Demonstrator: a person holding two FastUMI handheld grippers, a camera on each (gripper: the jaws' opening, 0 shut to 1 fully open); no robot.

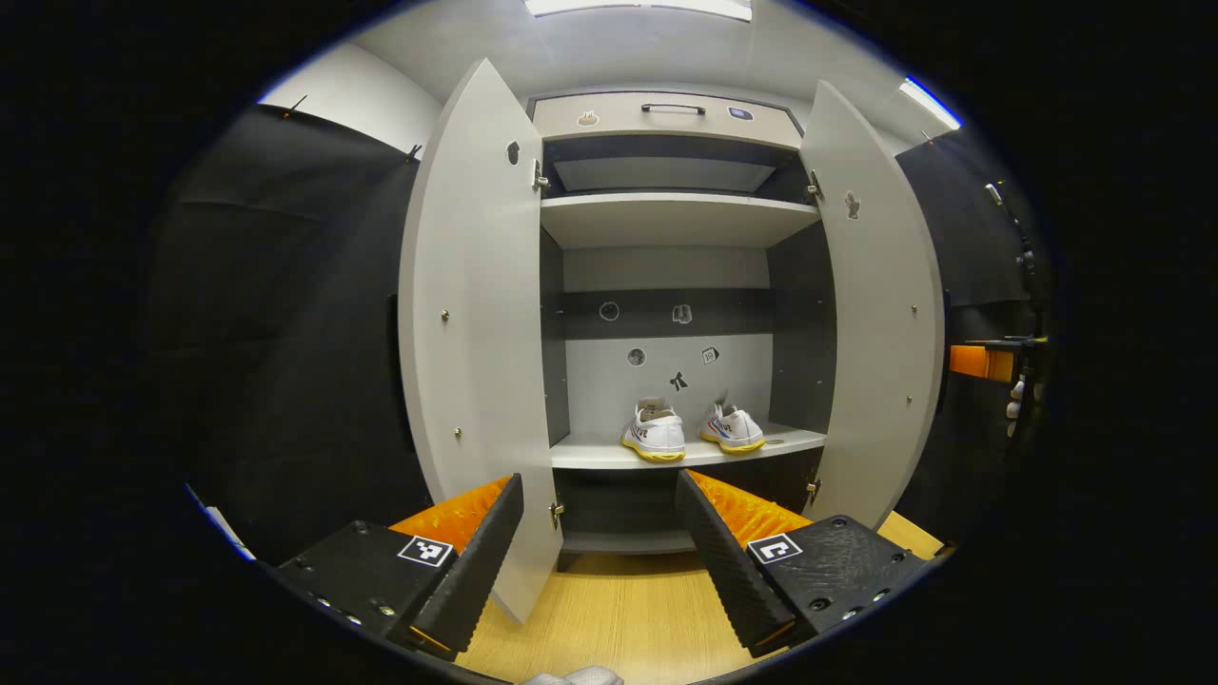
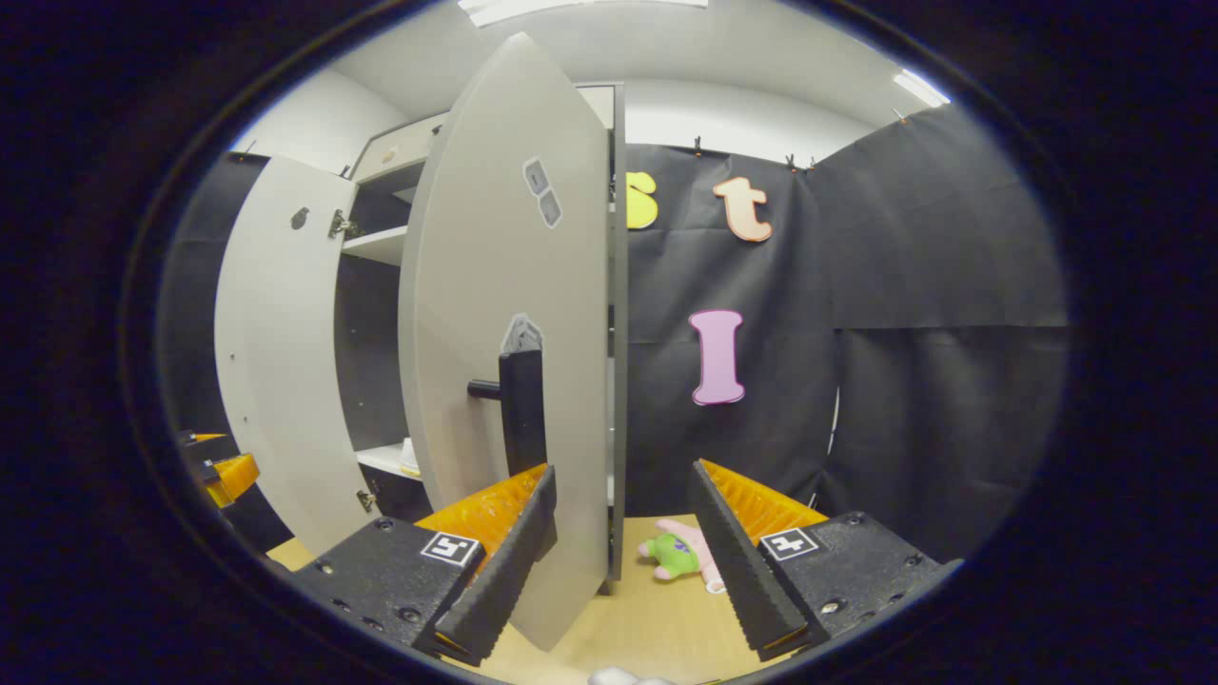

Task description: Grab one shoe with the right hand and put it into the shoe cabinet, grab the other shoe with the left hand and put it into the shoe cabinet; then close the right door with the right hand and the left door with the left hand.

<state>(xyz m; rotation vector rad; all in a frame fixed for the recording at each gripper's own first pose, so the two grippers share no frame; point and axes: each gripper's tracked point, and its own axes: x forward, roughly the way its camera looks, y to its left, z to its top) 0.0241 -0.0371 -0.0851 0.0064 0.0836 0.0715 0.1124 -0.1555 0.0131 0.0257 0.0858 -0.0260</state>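
Two white shoes with yellow soles (image 1: 655,433) (image 1: 733,428) stand side by side on the lower shelf (image 1: 590,455) of the shoe cabinet (image 1: 671,219). Both pale grey doors hang open: the left door (image 1: 476,333) and the right door (image 1: 880,314). My left gripper (image 1: 599,485) is open and empty, facing the cabinet from a distance, near the left door's lower edge. In the right gripper view, my right gripper (image 2: 623,476) is open and empty just outside the right door (image 2: 504,285), whose black handle (image 2: 521,409) is above its left finger (image 2: 504,561).
A pink and green plush toy (image 2: 680,557) lies on the wooden floor (image 2: 657,618) by the cabinet's right side. Upper shelves (image 1: 671,214) and a top drawer (image 1: 666,114) hold nothing visible. Black cloth walls flank the cabinet. The other gripper's orange part (image 1: 980,362) shows past the right door.
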